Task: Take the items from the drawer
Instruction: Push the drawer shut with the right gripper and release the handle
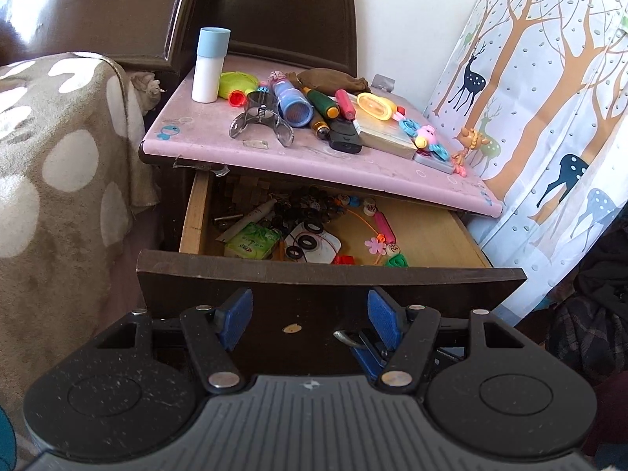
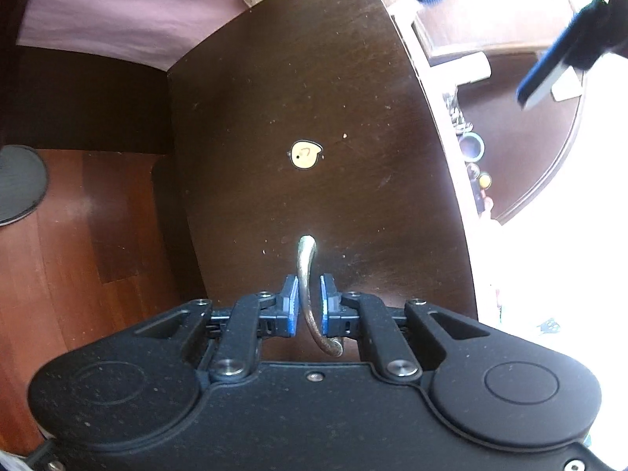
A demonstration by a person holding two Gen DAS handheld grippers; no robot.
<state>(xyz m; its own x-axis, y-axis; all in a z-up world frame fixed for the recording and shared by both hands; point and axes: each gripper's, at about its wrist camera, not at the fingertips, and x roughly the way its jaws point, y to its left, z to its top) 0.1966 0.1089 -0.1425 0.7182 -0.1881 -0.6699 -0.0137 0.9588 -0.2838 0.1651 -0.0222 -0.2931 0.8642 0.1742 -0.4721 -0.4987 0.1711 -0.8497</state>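
So the right gripper (image 2: 307,300) is clamped down on the metal handle (image 2: 305,274) of the drawer front (image 2: 314,117), blue pads squeezing the curved loop from both sides. There's a little heart-shaped sticker (image 2: 306,154) on the dark wood just above the handle.

The left gripper (image 1: 310,310) hangs in front of the same panel with its jaws spread fairly wide and nothing between them.

The drawer (image 1: 424,235) is pulled out and it's a mess: a green tissue pack (image 1: 248,246), a pink tube on a cord (image 1: 382,227), black rings, beads, a pen.

Above it, the pink tabletop (image 1: 188,137) holds a white and blue bottle (image 1: 210,64), markers and toys. A deer-print curtain (image 1: 549,117) hangs at the right, a spotted blanket (image 1: 59,157) at the left.
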